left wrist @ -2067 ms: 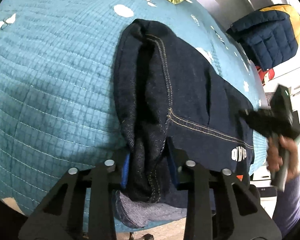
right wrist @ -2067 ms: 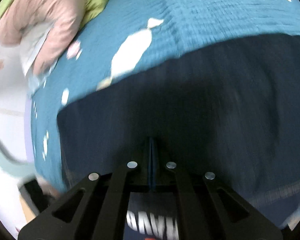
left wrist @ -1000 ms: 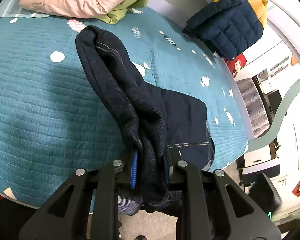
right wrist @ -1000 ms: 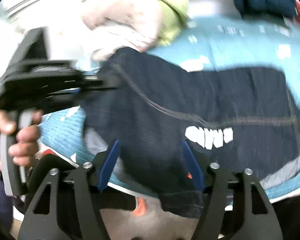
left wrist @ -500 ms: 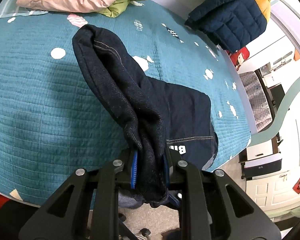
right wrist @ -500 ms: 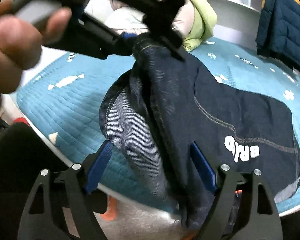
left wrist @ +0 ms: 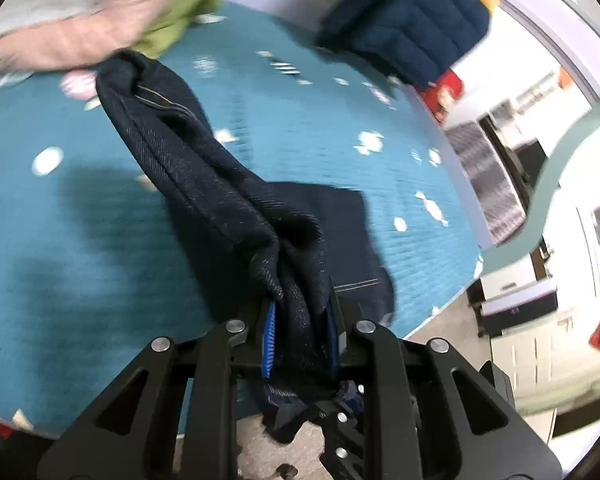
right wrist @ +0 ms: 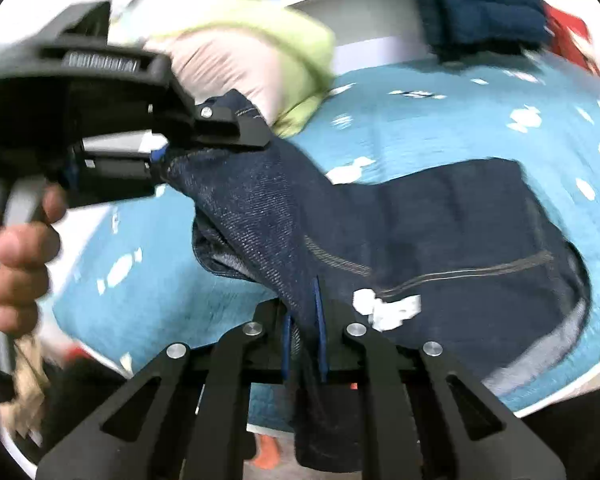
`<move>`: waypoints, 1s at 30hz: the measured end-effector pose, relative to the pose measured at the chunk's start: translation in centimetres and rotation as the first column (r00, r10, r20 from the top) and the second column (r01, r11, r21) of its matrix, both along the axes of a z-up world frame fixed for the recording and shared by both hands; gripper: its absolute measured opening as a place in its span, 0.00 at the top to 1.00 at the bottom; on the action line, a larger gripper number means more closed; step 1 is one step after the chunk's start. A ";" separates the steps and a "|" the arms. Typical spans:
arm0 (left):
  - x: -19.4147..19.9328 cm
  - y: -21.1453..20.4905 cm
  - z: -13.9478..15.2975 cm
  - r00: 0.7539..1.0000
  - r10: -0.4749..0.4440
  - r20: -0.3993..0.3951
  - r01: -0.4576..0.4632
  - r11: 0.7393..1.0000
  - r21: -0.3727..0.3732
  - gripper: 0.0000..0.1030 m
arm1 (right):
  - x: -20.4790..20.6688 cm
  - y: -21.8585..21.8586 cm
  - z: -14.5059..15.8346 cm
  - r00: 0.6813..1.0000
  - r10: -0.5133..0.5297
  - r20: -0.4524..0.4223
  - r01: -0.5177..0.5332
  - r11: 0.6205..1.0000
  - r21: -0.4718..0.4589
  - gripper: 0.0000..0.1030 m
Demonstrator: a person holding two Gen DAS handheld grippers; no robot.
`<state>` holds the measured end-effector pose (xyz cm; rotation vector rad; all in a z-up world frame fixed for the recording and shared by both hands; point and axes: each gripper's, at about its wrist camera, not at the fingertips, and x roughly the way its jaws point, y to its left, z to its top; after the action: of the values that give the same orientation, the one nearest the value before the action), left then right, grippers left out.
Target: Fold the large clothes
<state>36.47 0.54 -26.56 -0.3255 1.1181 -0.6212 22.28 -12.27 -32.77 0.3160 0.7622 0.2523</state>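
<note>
So the jeans [left wrist: 228, 200] are dark denim, half lifted off the bed [left wrist: 80, 240], which has a teal quilted cover with little white shapes on it. One end bunches up toward the pillows, the rest lies flat across the quilt near the bed's edge, with a white printed logo [right wrist: 388, 308] and pale stitching showing in the right wrist view.

The left tongs [left wrist: 300, 320] are clamped narrow on a thick fold of the denim, blue pads pressing it from both sides, and a bit of cloth hangs below them over the floor. In the right wrist view you can see the same left tongs [right wrist: 160, 160] from the side, a hand [right wrist: 12, 264] squeezing the handle, with the jeans pulled up into a ridge from there.

The right tongs [right wrist: 304, 332] are closing, with another fold of denim between the blue pads, already pinched pretty tight, and the fabric drops down past the jaws.

Background: a pink and green duvet [left wrist: 100, 12] piled at the head of the bed, and a navy puffer jacket [left wrist: 412, 16] with yellow on it at the far side. Both views are fairly blurry.
</note>
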 end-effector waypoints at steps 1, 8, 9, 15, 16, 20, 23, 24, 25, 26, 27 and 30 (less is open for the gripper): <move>0.2 -2.0 0.5 1.000 -0.029 0.011 0.030 1.000 -0.004 0.82 | -0.1 -1.6 0.3 1.000 -0.029 -0.004 0.029 0.999 0.031 0.91; 1.6 -14.7 0.1 0.980 -0.199 -0.006 0.199 0.980 -0.023 0.81 | -0.4 -12.1 -0.4 0.971 -0.221 -0.094 0.235 0.954 0.184 0.91; 1.7 -16.4 -0.2 0.975 -0.222 -0.005 0.222 0.975 -0.006 0.81 | -0.4 -13.2 -0.7 0.966 -0.234 -0.115 0.253 0.946 0.201 0.91; 2.1 -24.0 -5.2 0.949 -0.303 -0.086 0.309 0.949 0.068 0.78 | 0.1 -18.9 -6.9 0.901 -0.294 -0.319 0.394 0.863 0.316 0.73; 2.0 -24.0 -5.5 0.949 -0.303 -0.084 0.307 0.951 0.039 0.77 | 0.0 -19.6 -7.8 0.889 -0.297 -0.350 0.415 0.846 0.336 0.71; 2.4 -21.8 -5.0 0.964 -0.260 -0.046 0.257 0.964 -0.064 0.77 | -0.5 -21.4 -9.5 0.829 -0.338 -0.445 0.499 0.805 0.319 0.69; 2.9 -19.2 -4.9 0.979 -0.204 -0.014 0.205 0.979 0.013 0.76 | -1.1 -21.8 -7.9 0.834 -0.360 -0.418 0.495 0.823 0.279 0.62; 2.9 -18.5 -5.3 0.982 -0.189 -0.009 0.190 0.981 0.047 0.76 | -1.4 -22.0 -7.3 0.836 -0.369 -0.407 0.494 0.828 0.265 0.61; 2.8 -17.7 -5.9 0.985 -0.171 -0.012 0.171 0.982 0.079 0.76 | -1.9 -22.3 -6.5 0.834 -0.387 -0.394 0.497 0.837 0.230 0.61; 2.5 -16.9 -6.7 0.986 -0.165 -0.034 0.167 0.981 0.096 0.75 | -2.2 -22.7 -6.0 0.827 -0.402 -0.393 0.502 0.842 0.197 0.60; 2.2 -16.4 -7.5 0.985 -0.165 -0.053 0.170 0.979 0.109 0.72 | -2.7 -23.2 -5.2 0.823 -0.425 -0.377 0.514 0.840 0.175 0.60; 0.4 -15.5 -10.2 0.982 -0.165 -0.097 0.177 0.974 0.141 0.72 | -3.0 -23.4 -2.4 0.845 -0.454 -0.282 0.497 0.862 0.104 0.60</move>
<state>36.87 -14.98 -36.76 -0.1277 1.2759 -0.6761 19.26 -35.64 -35.21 0.7023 0.8839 -0.2024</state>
